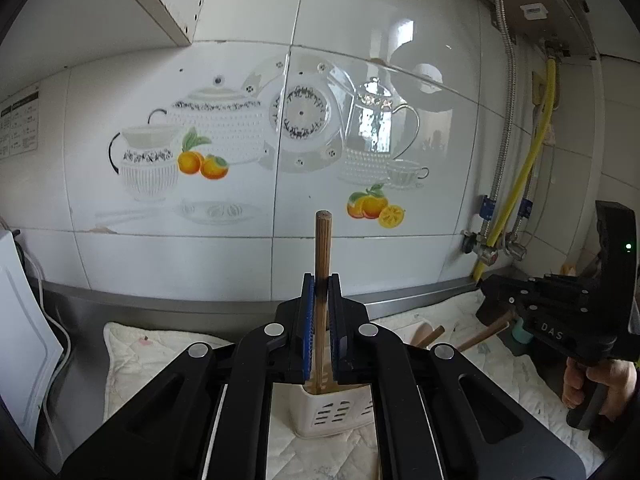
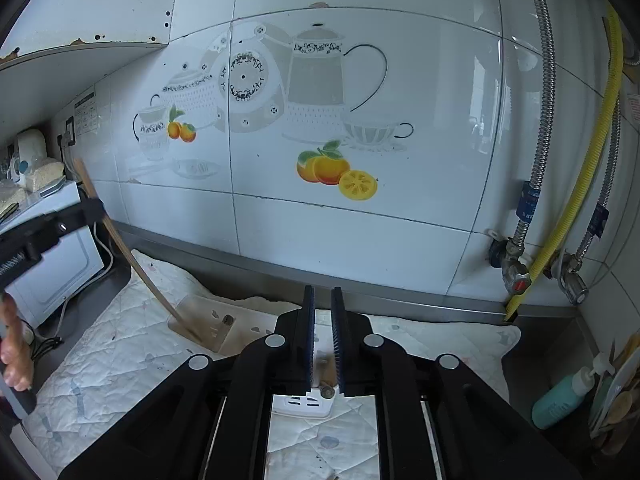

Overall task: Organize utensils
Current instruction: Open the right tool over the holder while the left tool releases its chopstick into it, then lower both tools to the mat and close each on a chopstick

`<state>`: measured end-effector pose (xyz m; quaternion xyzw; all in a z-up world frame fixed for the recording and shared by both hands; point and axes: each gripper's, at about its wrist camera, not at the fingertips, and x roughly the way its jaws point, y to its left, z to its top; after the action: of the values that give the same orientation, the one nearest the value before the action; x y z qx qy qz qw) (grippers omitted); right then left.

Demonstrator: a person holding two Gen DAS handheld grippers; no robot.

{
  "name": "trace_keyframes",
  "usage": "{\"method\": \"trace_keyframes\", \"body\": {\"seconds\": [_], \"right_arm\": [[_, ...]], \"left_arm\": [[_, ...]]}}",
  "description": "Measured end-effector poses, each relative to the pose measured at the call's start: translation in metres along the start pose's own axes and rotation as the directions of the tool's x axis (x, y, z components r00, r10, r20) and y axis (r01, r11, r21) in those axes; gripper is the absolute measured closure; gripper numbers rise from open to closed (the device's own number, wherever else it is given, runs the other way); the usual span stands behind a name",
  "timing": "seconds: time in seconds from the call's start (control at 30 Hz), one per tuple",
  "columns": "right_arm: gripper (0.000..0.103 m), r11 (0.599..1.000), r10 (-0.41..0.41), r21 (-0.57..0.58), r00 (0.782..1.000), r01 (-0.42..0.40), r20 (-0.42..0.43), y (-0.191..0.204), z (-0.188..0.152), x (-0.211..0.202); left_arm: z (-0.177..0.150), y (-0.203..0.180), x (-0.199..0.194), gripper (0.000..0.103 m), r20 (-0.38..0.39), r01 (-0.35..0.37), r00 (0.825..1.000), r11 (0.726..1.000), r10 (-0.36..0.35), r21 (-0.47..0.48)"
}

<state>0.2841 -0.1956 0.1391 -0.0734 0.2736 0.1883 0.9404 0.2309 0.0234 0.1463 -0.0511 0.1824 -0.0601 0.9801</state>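
Note:
My left gripper (image 1: 321, 284) is shut on the handle of a wooden utensil (image 1: 322, 248) that stands upright. Its lower end goes into a white slotted utensil holder (image 1: 336, 412) below the jaws. In the right wrist view that utensil shows as a wooden spatula (image 2: 132, 256) slanting down into a clear-looking holder (image 2: 208, 320), with the left gripper (image 2: 90, 212) clamped on its handle. My right gripper (image 2: 322, 304) is open and empty above another white slotted holder (image 2: 304, 402) that holds a wooden handle (image 2: 327, 376). The right gripper also shows in the left wrist view (image 1: 486, 288).
A quilted white mat (image 2: 120, 356) covers the steel counter. The tiled wall (image 2: 360, 220) stands right behind. Pipes and valves (image 2: 516, 264) are at the back right. A teal bottle (image 2: 560, 398) stands at the right. A white appliance (image 2: 52, 264) stands at the left. More wooden handles (image 1: 480, 336) lie at the right.

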Motion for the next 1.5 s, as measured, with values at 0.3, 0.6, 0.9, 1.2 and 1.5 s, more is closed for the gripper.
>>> {"method": "trace_keyframes", "body": {"seconds": [0.3, 0.6, 0.9, 1.2, 1.5], "right_arm": [[0.070, 1.000, 0.008, 0.024, 0.997, -0.010, 0.081, -0.001, -0.006, -0.041], [0.061, 0.996, 0.005, 0.087, 0.995, -0.014, 0.096, 0.002, -0.057, -0.093], [0.061, 0.989, -0.048, 0.141, 0.998, 0.051, -0.027, 0.018, -0.161, -0.112], [0.061, 0.969, -0.061, 0.229, 0.987, 0.094, -0.146, 0.047, -0.257, -0.112], [0.069, 0.959, -0.060, 0.260, 0.978, 0.112, -0.201, 0.068, -0.297, -0.098]], "left_arm": [[-0.010, -0.003, 0.006, 0.084, -0.027, 0.000, 1.000, 1.000, 0.000, 0.015], [-0.025, -0.007, -0.041, 0.068, 0.010, -0.001, 1.000, 1.000, 0.000, 0.024], [-0.079, -0.004, -0.091, 0.052, -0.019, -0.007, 1.000, 1.000, 0.007, -0.001], [-0.149, 0.003, -0.121, 0.036, -0.093, -0.020, 0.996, 0.999, 0.016, -0.045], [-0.201, 0.005, -0.137, 0.019, -0.140, -0.074, 0.988, 0.996, 0.067, -0.048]]}}
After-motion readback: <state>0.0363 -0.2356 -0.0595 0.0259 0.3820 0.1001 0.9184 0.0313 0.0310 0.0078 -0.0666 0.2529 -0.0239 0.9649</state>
